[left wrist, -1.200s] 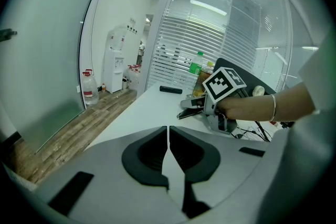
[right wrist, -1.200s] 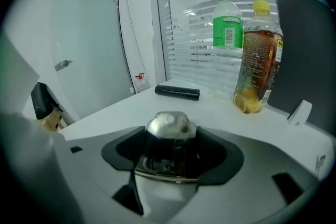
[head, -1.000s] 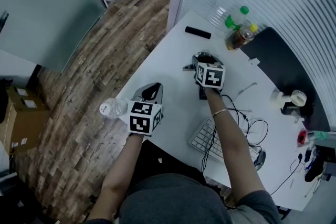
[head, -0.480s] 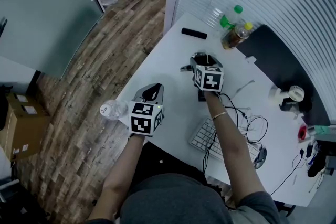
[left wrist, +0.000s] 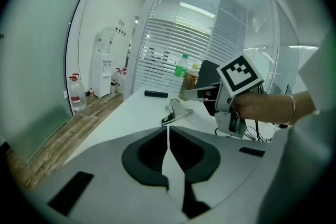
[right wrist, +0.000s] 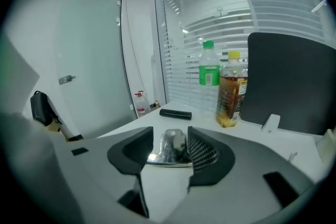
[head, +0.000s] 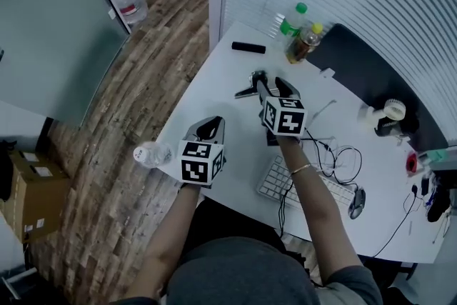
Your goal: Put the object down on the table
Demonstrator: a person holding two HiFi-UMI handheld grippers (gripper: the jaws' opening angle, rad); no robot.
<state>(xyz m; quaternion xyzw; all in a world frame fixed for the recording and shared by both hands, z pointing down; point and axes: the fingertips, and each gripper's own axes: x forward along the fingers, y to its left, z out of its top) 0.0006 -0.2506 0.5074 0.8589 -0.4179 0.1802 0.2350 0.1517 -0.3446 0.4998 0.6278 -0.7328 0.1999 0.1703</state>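
A shiny metal spring clip [head: 250,87] lies on the white table [head: 214,93], free of both grippers. My right gripper [head: 275,86] is just behind it and to its right. In the right gripper view the clip [right wrist: 173,145] shows in the gap ahead of the right gripper [right wrist: 170,150], whose jaws are closing, with no pad touching the clip. From the left gripper view the clip [left wrist: 177,112] rests flat beyond the jaws. My left gripper [head: 208,131] hovers at the table's near left edge, shut and empty [left wrist: 168,139].
A black remote [head: 248,47], a green-capped bottle [head: 291,19] and a tea bottle [head: 303,43] stand at the far side. Keyboard [head: 285,182], cables [head: 335,153] and a mouse [head: 357,202] lie to the right. A small bottle [head: 151,153] sits off the table's left edge.
The right gripper has drawn back a little from the clip, which now lies more exposed on the table. The left gripper has stayed where it was.
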